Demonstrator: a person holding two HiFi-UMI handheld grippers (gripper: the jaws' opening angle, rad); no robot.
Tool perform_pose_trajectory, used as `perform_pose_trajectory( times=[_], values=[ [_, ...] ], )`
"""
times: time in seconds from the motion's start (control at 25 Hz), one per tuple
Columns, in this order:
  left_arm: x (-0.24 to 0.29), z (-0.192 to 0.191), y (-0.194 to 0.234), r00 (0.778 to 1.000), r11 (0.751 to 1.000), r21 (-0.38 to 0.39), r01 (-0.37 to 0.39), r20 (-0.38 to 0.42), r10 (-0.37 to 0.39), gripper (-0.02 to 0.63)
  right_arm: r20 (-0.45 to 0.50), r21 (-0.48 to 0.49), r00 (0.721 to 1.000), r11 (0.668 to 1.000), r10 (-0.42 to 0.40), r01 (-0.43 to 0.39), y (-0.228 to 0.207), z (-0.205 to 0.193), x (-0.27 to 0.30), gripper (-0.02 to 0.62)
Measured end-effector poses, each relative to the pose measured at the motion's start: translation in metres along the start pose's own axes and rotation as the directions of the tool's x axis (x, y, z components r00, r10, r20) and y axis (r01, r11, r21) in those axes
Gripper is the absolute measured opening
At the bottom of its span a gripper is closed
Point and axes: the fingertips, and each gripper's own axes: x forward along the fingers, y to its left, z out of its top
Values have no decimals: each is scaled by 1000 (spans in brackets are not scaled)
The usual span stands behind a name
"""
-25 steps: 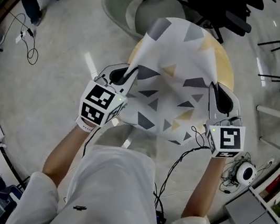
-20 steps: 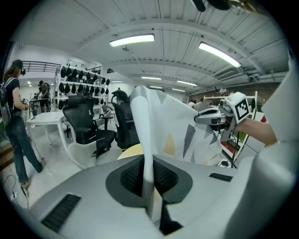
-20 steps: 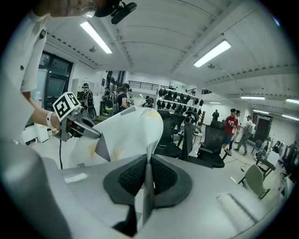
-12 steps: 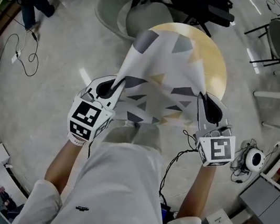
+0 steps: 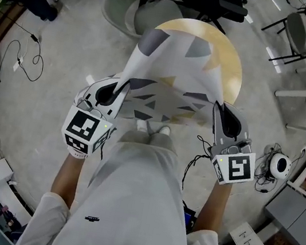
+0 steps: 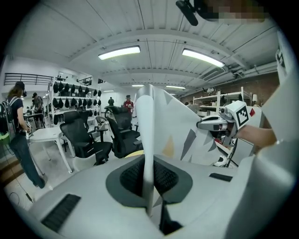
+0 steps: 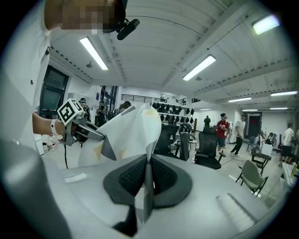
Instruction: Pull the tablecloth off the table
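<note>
A white tablecloth (image 5: 174, 64) with grey and yellow triangles hangs stretched between a round wooden table (image 5: 233, 74) and my two grippers. Its far part still lies over the tabletop, and bare wood shows on the right and far side. My left gripper (image 5: 123, 85) is shut on the cloth's near left corner, my right gripper (image 5: 218, 108) on the near right corner. In the left gripper view the cloth (image 6: 161, 126) rises as a fold from the closed left gripper (image 6: 148, 175). The right gripper view shows the same pinch of cloth (image 7: 133, 126) in the right gripper (image 7: 148, 179).
Grey and black office chairs (image 5: 160, 7) stand just beyond the table. Cables (image 5: 26, 63) lie on the floor at left. A round white device (image 5: 280, 165) with a cord sits at right beside shelving (image 5: 303, 196). People stand far off in both gripper views.
Both grippers have drawn back toward my body with the cloth. The cloth has slid nearer along the tabletop, and more bare wood shows at the far side.
</note>
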Motion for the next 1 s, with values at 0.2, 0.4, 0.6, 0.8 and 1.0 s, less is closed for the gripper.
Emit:
perform_pose_trajectory(
  times=[0.2,0.4,0.6,0.8,1.0],
  values=[
    [-9,3,-19,1000,1000,6,-19,3,19,14,24,-2,1000,1000,-12,12,2,2,-23,26],
    [-17,13,-39,1000,999,35,-6,10,6,14,48,16,999,1000,-3,2,-4,4,-48,26],
    [-25,18,-52,1000,998,58,1,10,-2,14,63,37,998,999,-13,11,-5,5,-63,26],
    [-17,23,-59,1000,998,56,10,12,-11,14,57,39,998,999,-22,20,-8,5,-72,26],
    [-19,24,-74,1000,999,45,6,23,-7,14,60,28,998,999,-30,29,-8,8,-88,26]
  ],
)
